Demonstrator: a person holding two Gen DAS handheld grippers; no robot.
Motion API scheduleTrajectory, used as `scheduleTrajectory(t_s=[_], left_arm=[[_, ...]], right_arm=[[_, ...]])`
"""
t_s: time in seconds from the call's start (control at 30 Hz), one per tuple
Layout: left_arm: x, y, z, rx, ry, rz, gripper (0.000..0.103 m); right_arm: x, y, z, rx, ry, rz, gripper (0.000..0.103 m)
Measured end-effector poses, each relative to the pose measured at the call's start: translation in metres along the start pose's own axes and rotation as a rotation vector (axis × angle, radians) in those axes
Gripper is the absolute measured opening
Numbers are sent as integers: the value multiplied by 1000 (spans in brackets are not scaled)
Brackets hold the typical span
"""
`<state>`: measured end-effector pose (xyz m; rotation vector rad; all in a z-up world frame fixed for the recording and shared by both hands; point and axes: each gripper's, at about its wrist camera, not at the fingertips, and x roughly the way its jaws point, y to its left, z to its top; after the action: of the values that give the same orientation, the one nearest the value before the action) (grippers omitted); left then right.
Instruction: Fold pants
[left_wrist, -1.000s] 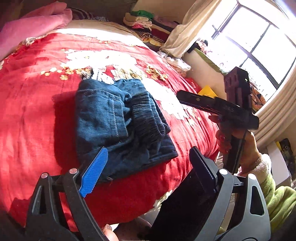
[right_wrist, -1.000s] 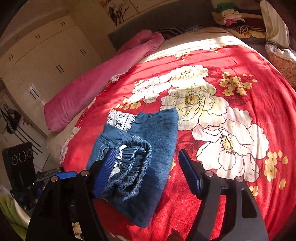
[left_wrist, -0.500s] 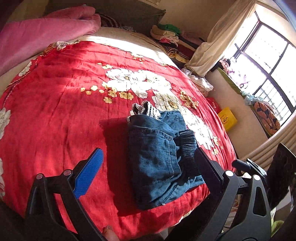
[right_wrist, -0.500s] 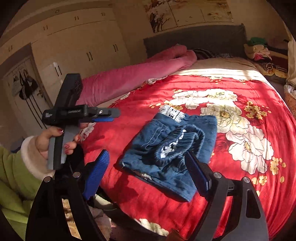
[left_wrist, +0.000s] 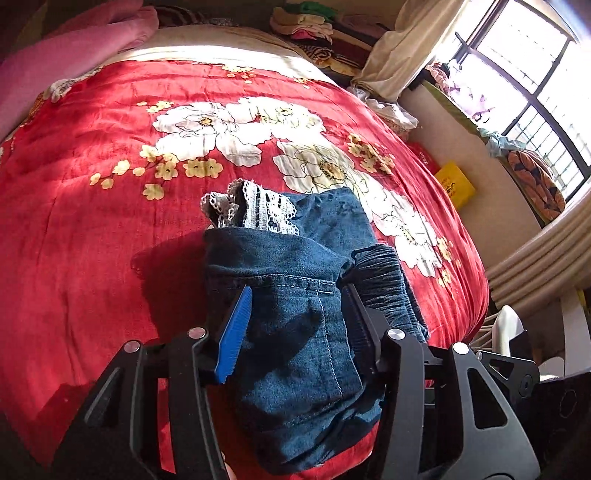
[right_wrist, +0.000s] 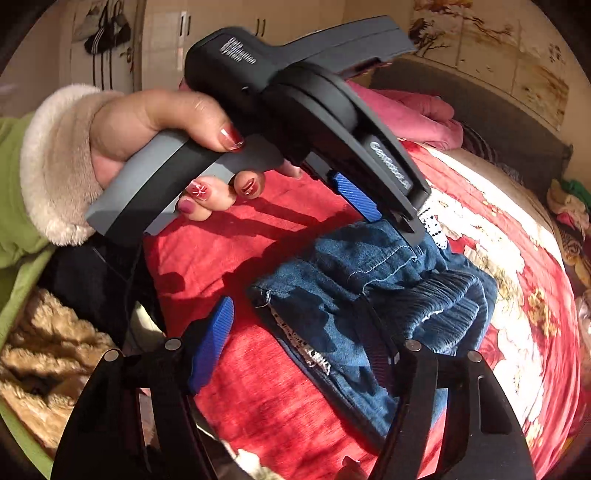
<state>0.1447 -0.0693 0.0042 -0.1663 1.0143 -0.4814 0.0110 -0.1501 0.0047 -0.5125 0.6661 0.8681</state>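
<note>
The folded blue denim pants (left_wrist: 295, 332) with white lace trim lie near the front edge of the red floral bedspread (left_wrist: 92, 240). My left gripper (left_wrist: 295, 291) is over the bundle with its jaws partly closed around the top fold; the cloth fills the gap. In the right wrist view the left gripper (right_wrist: 391, 218) presses down on the pants (right_wrist: 369, 295), held by a hand. My right gripper (right_wrist: 295, 332) is open, low at the bundle's near corner, with its right finger against the denim.
A pink quilt (left_wrist: 66, 55) lies at the head of the bed. Stacked clothes (left_wrist: 314, 26) sit at the far corner by a curtain and window. A yellow box (left_wrist: 454, 184) stands beside the bed. Wardrobes (right_wrist: 184, 37) stand behind.
My left gripper has moved in over the pants and narrowed its jaws around the top fold. My right gripper has dropped lower and closer to the bundle's near corner.
</note>
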Motion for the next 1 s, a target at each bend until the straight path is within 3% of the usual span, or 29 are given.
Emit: scheduleTrajectory(t_s=[0.03,0.1,0.13,0.2,0.27,0.47,0.67,0.73,0.87,1.0], left_arm=[[4,1,1,1,7,5,41],[12,2,3,0,17,16,41],[15,3,5,-5,22,20,41],[21,7,7,-13,31,24,41],[25,9,8,-20,36,24,41],[30,9,8,-27,35,12,41],[30,8,7,-29,34,10,41],[31,8,7,-27,33,11,41],[28,8,8,-28,22,8,41],[25,5,8,-18,7,16,41]], right_arm=[[8,-2,0,-1,28,-16,59],[22,-8,-3,9,82,-35,38],[25,-10,-5,22,86,-14,35],[20,-15,-10,67,70,22,15],[10,-18,-16,106,54,49,5],[3,-5,-41,85,77,69,4],[13,-6,-50,183,74,77,5],[10,-12,-50,236,62,102,9],[-19,-30,-52,373,-31,147,17],[-55,-40,-44,431,-150,148,21]])
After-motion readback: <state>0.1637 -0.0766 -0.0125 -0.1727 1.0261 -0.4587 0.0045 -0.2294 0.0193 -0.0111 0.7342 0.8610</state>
